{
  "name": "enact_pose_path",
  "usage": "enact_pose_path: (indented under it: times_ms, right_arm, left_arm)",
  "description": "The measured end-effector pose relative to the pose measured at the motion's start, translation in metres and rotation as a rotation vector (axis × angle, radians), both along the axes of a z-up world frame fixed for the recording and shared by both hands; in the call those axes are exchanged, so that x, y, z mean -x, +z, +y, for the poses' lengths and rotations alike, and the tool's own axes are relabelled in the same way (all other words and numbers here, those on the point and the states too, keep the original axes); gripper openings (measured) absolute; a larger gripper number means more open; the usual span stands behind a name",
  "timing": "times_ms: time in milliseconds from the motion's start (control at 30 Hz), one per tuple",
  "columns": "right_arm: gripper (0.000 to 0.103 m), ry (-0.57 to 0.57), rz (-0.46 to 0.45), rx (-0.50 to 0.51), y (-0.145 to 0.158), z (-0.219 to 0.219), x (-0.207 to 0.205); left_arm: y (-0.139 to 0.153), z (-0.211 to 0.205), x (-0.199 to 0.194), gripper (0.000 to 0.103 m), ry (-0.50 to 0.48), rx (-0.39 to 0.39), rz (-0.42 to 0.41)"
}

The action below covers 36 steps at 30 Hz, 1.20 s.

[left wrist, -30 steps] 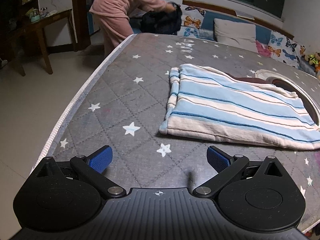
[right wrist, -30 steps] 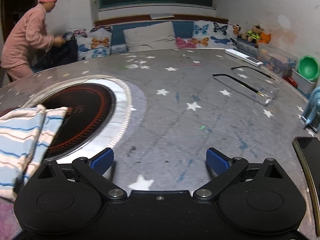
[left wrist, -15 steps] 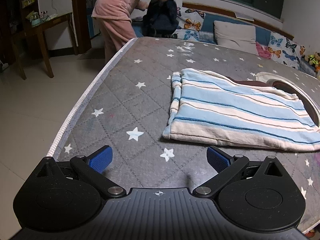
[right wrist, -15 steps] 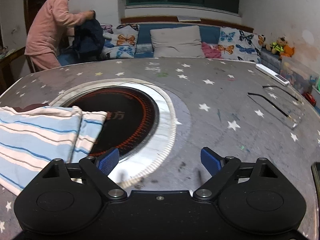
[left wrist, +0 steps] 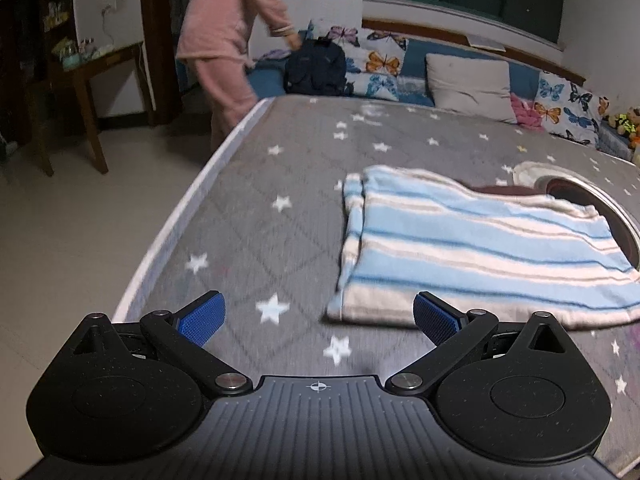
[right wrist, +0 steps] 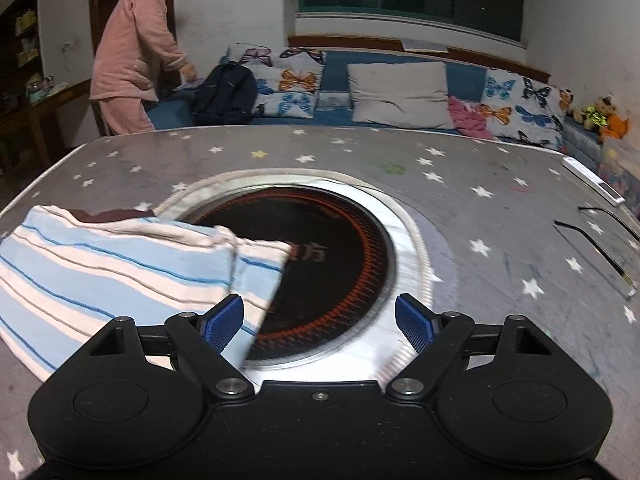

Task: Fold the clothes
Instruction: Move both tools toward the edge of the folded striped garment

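A folded blue-and-white striped garment is seen lying flat on a grey star-printed table cover, its far corner draped over the rim of a round black cooktop set into the table. A dark maroon layer is visible under the garment's far edge. The left gripper is held low over the cover near the table's front, jaws spread wide and empty; the garment's near left corner lies just ahead of its right finger, and contact cannot be judged (the frame is motion-blurred). The right gripper is likewise spread wide with nothing between its blue pads; its left finger overlaps the garment's near right corner in the view, with the cooktop seen through the gap. Two thin dark rods lie on the cover at the far right. Beyond the table, a person in pink is bent toward a dark backpack on a blue bench with butterfly cushions.
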State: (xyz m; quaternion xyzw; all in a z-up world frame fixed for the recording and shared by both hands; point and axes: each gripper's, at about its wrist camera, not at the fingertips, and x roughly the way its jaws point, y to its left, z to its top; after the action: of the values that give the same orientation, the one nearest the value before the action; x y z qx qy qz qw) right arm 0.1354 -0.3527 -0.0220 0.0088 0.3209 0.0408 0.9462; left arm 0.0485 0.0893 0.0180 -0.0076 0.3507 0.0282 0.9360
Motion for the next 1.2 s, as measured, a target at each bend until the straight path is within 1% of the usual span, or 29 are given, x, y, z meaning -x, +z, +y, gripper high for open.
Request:
enact_pose_path:
  times_ms: [200, 300, 433, 500, 533, 567, 600, 733, 1000, 1200]
  right_arm:
    - [0.076, 0.055, 0.017, -0.006, 0.005, 0.017, -0.007]
    - [0.074, 0.074, 0.027, -0.018, 0.007, 0.022, -0.010]
    - [0.072, 0.096, 0.036, -0.008, 0.007, 0.030, -0.014]
    - [0.068, 0.107, 0.041, -0.004, 0.008, 0.034, -0.016]
    - [0.067, 0.112, 0.043, -0.002, 0.008, 0.037, -0.018]
    - [0.066, 0.117, 0.044, -0.002, 0.007, 0.039, -0.020]
    - [0.066, 0.122, 0.046, -0.002, 0.006, 0.042, -0.022]
    - [0.066, 0.143, 0.052, -0.001, 0.004, 0.052, -0.031]
    - [0.066, 0.164, 0.068, 0.010, -0.002, 0.069, -0.048]
    - [0.066, 0.157, 0.072, 0.016, -0.006, 0.071, -0.057]
  left_arm:
    - [0.013, -0.008, -0.020, 0.102, -0.052, -0.047, -0.022]
    - [0.020, -0.010, -0.032, 0.102, -0.065, -0.048, -0.034]
    - [0.024, -0.018, -0.049, 0.102, -0.102, -0.047, -0.042]
    - [0.023, -0.024, -0.061, 0.100, -0.118, -0.064, -0.043]
    - [0.022, -0.027, -0.066, 0.098, -0.122, -0.071, -0.044]
    - [0.021, -0.029, -0.072, 0.094, -0.128, -0.074, -0.041]
    - [0.020, -0.030, -0.078, 0.093, -0.130, -0.072, -0.032]
    - [0.014, -0.029, -0.096, 0.092, -0.125, -0.050, -0.003]
    - [0.004, -0.029, -0.127, 0.092, -0.112, -0.050, 0.017]
    - [-0.006, -0.030, -0.147, 0.092, -0.118, -0.047, 0.034]
